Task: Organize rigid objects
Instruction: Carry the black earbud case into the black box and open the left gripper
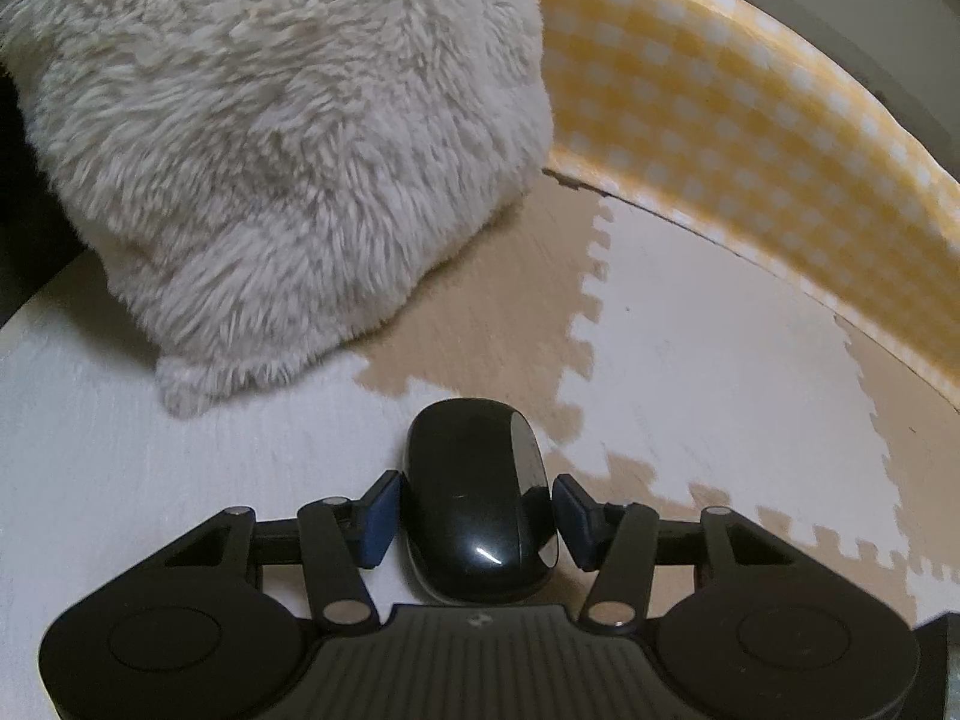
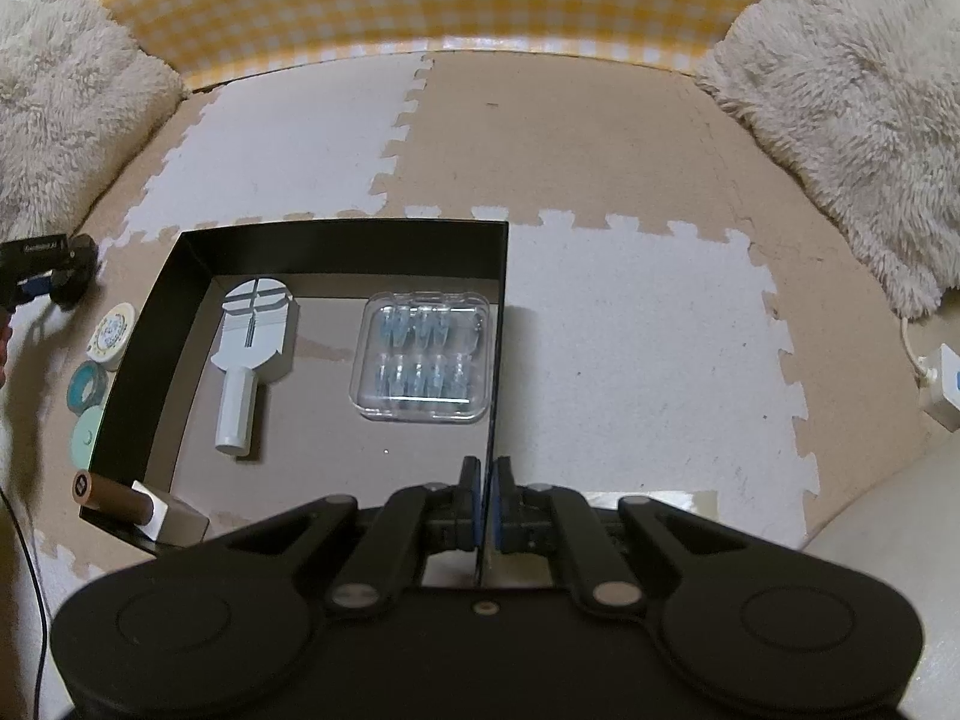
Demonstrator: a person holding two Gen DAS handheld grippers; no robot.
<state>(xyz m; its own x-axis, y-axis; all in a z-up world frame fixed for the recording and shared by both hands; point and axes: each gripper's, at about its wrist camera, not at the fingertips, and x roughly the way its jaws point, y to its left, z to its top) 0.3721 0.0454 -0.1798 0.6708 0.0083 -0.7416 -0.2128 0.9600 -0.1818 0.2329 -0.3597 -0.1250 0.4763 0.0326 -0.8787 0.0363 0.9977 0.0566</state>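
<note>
We see black mouse (image 1: 477,498) lying lengthwise between our left gripper (image 1: 477,510) pads, on white foam mat (image 1: 690,360); blue pads (image 1: 379,519) flank its sides, apparently touching, contact not certain. Fluffy cushion (image 1: 270,150) beyond. Our right gripper (image 2: 486,501) clamped narrow on right wall of black box (image 2: 336,228). Inside box: white tool (image 2: 252,348), clear case (image 2: 423,357) just beside that wall.

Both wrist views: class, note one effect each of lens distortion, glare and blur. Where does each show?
Left wrist view: the yellow checked wall bows into a curve; a bright glint sits on the glossy black mouse; the foam mat looks smeared. Right wrist view: the same wall arcs along the top, the clear plastic case shows glare, and dark corners frame the picture.
</note>
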